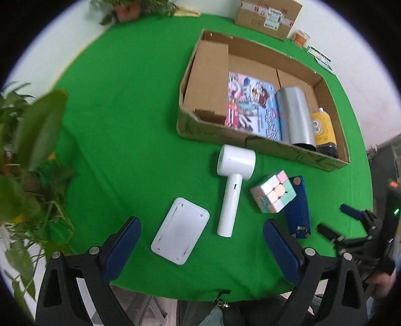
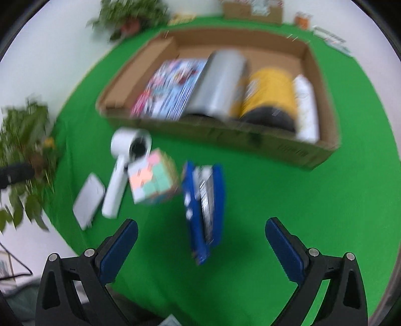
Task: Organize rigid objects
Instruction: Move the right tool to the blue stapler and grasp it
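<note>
On the green cloth lie a white flat case (image 1: 180, 237), a white hair dryer (image 1: 234, 185), a pastel puzzle cube (image 1: 274, 194) and a blue stapler (image 1: 299, 208). My left gripper (image 1: 201, 240) is open and empty, just short of the case and dryer. My right gripper (image 2: 200, 243) is open and empty, with the stapler (image 2: 204, 210) lying between and beyond its fingers. The right wrist view is blurred; it shows the cube (image 2: 153, 179), dryer (image 2: 122, 168) and case (image 2: 88, 200). The open cardboard box (image 1: 213, 130) holds a colourful book (image 1: 253, 107), a silver cylinder (image 1: 297, 117) and a yellow bottle (image 1: 323, 133).
Potted plants stand at the left edge (image 1: 27, 155) and far back (image 1: 130, 7). A closed carton (image 1: 268, 17) and a small orange jar (image 1: 300, 37) sit behind the box. A white bottle (image 2: 305, 107) lies at the box's right end. The right gripper shows at the right (image 1: 351, 225).
</note>
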`<state>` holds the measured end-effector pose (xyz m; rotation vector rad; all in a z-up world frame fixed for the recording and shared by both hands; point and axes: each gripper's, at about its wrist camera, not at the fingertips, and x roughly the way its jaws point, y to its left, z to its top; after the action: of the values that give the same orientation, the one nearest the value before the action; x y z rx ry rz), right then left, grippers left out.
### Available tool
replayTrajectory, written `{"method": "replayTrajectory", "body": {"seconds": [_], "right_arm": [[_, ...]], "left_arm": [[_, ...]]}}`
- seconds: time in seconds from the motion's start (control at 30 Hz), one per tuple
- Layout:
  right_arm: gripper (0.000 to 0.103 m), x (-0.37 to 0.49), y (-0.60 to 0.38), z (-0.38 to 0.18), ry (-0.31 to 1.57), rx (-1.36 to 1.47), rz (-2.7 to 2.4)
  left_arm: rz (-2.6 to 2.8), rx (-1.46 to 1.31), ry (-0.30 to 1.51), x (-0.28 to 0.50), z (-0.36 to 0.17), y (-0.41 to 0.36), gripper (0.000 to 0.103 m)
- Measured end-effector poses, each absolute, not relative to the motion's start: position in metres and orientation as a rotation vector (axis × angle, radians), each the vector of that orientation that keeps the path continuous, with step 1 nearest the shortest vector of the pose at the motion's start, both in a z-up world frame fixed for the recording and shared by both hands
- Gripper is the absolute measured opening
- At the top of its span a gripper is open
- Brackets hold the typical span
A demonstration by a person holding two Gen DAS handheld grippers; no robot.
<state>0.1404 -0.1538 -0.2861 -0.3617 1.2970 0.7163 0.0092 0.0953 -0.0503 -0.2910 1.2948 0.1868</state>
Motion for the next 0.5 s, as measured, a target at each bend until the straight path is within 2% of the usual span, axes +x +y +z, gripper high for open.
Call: {"method": "replayTrajectory", "body": {"seconds": [0.17, 0.43, 0.5], "right_arm": [[0.101, 0.12, -0.134, -0.319, 1.277, -0.468, 0.611], [0.098, 0.11, -0.115, -0.324, 1.2, -0.496, 0.567], [0.087, 0.121, -0.119, -0.336, 1.252, -0.448, 0.522]], "left_arm": [[0.14, -0.318, 1.322, 0.017, -0.084, 0.111, 0.097], [0.015, -0.337, 1.398, 0.011, -0.117, 0.131, 0.093], [-0.016, -0.346, 1.397, 0.012, -0.117, 0.134, 0.093]]}}
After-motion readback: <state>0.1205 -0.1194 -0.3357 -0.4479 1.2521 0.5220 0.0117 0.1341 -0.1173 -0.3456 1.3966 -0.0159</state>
